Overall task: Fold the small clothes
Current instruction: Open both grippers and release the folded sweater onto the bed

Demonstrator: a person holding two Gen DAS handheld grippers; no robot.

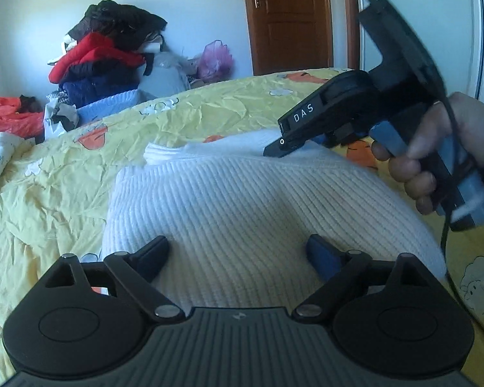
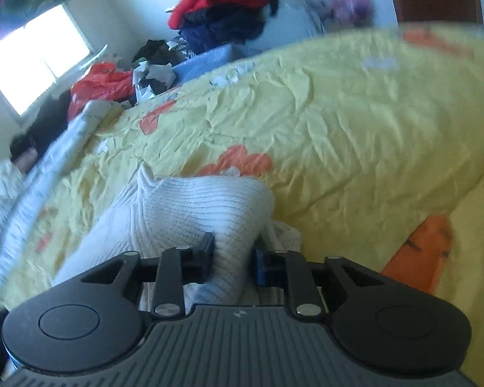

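Left wrist view first: my left fingers (image 1: 237,253) are spread wide and released, one black tip and one blue tip resting on or just above the white ribbed knit garment (image 1: 242,200), gripping nothing. The garment lies folded into a rounded bundle on the yellow crinkled bedspread with orange and white cartoon prints (image 1: 184,113). At its far edge my right gripper (image 1: 279,146), a black tool marked "DAS", points down onto the knit, with my right hand (image 1: 435,158) wrapped around its grey-blue handle; from this side I cannot tell how those fingers stand.

Right wrist view, which is blurred, settles it: my right fingers (image 2: 232,258) are clenched on a bunched fold of the white garment (image 2: 190,206), the fabric pinched between the black pad and the blue pad and rising a little off the bedspread (image 2: 355,122).

Farther out, beyond the bed, a heap of red, navy and black clothes (image 1: 103,54) stands against the pale wall, with a pink mesh bag (image 1: 216,58) beside it and a brown wooden door (image 1: 290,19) behind. A bright window (image 2: 32,58) shows at the left of the right wrist view.
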